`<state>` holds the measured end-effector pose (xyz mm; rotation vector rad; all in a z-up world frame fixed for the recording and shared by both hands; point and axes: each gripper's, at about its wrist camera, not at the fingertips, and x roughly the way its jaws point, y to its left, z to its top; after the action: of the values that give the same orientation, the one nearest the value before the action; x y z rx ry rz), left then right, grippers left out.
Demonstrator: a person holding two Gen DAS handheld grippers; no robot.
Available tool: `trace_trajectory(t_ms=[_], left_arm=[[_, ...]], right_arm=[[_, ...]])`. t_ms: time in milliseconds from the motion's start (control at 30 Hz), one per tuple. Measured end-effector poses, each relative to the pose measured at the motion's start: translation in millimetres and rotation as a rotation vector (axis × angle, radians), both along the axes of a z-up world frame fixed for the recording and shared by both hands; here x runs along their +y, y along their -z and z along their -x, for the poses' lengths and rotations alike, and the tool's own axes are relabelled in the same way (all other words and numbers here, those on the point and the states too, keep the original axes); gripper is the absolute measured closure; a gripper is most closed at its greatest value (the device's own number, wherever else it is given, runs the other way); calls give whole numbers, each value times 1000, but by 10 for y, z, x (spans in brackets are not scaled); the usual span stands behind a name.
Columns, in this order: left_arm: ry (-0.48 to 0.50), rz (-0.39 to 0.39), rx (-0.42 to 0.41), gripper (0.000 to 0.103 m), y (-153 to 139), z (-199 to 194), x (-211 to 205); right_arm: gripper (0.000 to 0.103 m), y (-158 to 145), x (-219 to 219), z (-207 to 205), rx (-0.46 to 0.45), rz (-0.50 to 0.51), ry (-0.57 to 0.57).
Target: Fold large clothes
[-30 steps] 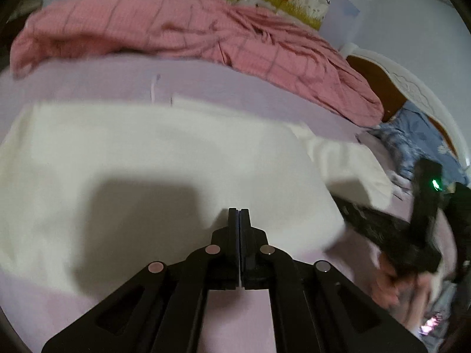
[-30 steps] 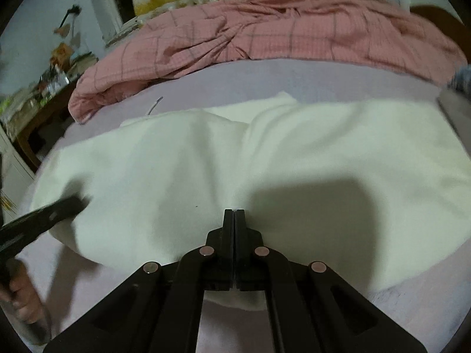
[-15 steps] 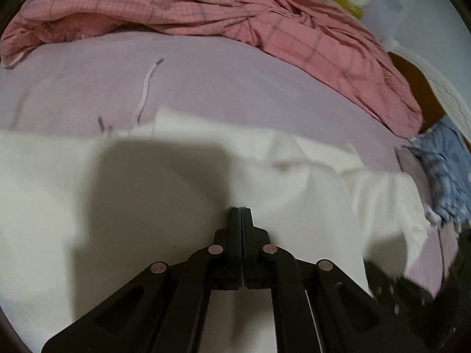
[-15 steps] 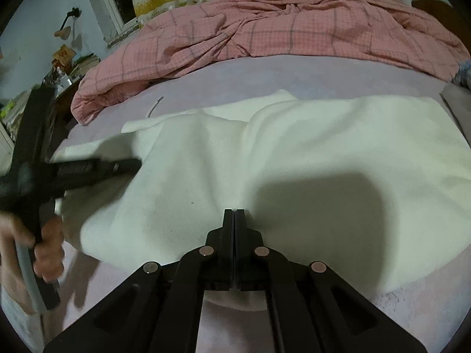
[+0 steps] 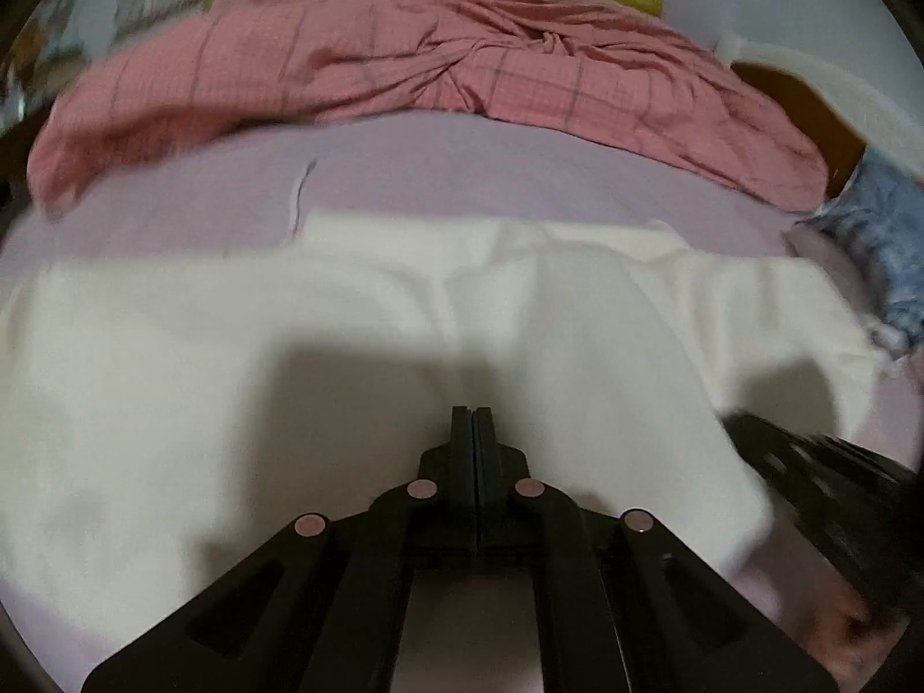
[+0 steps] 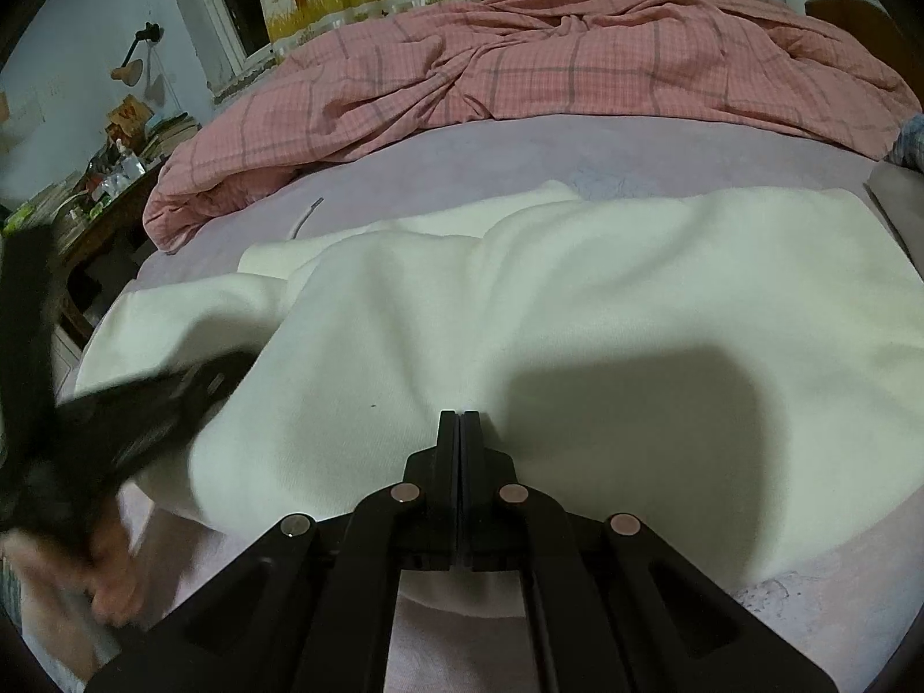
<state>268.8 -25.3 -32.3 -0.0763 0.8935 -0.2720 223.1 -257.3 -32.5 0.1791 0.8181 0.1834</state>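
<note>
garment: white garment (image 6: 577, 312) spread across the bed's near edge on the lilac sheet (image 6: 520, 156), pink plaid quilt (image 6: 548, 58) behind
handling: judged soft, light, limp; slides easily
grasp: pinch a corner or hem edge
left gripper (image 5: 473, 413): jaws pressed together, empty, over the cloth
right gripper (image 6: 460, 417): jaws pressed together, nothing held
</note>
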Motion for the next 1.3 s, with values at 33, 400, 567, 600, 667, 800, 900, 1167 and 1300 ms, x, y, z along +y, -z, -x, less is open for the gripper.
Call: trace_trajectory(t_ms=[33,400,567,600,667,800,900,1167,1300], left_arm=[[-2,31,11,100,-6,90,39],[-11,35,-62,99,132,590,90],[-14,82,-61,99,134,560,121],[-14,73,-68,99,127,571,103],[-14,63,-81,99,115,590,91],[-12,77,-93,100,104,602,114],[-12,111,-107,100,97,621,160],[-19,131,-113,100,59,639,209],[15,116,-140,99,-219,768,313]], right_arm=[[103,4,-3,2,-1,-3,-1],[79,-162,-208,293,-102,-68,72],[37,-211,-735,684,-132,-218,237],[31,-171,-901,787,-122,-265,299],[24,-54,-1225,935,-103,-349,437],[10,180,-1669,865,-51,-412,603],[10,127,-1751,631,-64,-405,544],[75,81,-1723,287,-60,-218,676],[82,-425,-1314,335,-203,-31,616]])
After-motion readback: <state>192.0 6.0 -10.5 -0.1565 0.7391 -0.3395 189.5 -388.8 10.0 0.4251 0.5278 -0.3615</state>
